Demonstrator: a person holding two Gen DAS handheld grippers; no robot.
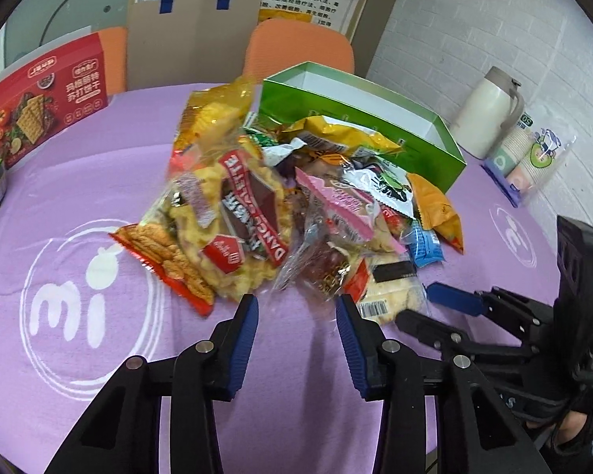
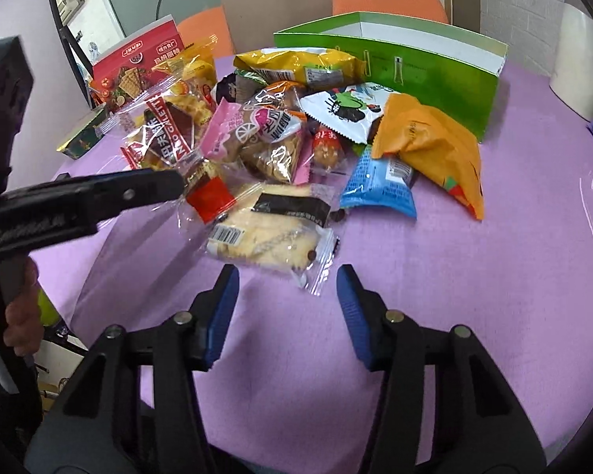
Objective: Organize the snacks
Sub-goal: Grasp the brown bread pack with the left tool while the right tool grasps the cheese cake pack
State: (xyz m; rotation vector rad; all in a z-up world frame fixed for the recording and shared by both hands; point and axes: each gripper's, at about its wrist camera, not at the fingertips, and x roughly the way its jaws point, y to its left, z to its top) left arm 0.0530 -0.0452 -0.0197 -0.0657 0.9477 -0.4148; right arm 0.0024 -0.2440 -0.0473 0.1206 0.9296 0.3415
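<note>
A heap of snack packets (image 1: 257,205) lies on the purple tablecloth (image 1: 99,181) in front of an open green box (image 1: 348,118). My left gripper (image 1: 296,304) stands open just short of the heap's near edge, with only cloth between its blue pads. In the right wrist view my right gripper (image 2: 288,276) is open too. A corner of the clear wrapper of a pale pastry packet (image 2: 265,237) reaches in between its fingertips, untouched by the pads. One of the left gripper's fingers (image 2: 146,189) crosses over a red-labelled clear packet (image 2: 209,197). A blue packet (image 2: 379,185) and an orange packet (image 2: 435,150) lie to the right.
A red cracker box (image 1: 47,98) stands at the far left, orange chairs (image 1: 300,47) and a paper bag (image 1: 193,31) behind the table. A white flask (image 1: 486,114) and a sleeve of paper cups (image 1: 533,158) sit by the right wall. A hand (image 2: 19,316) grips the left tool.
</note>
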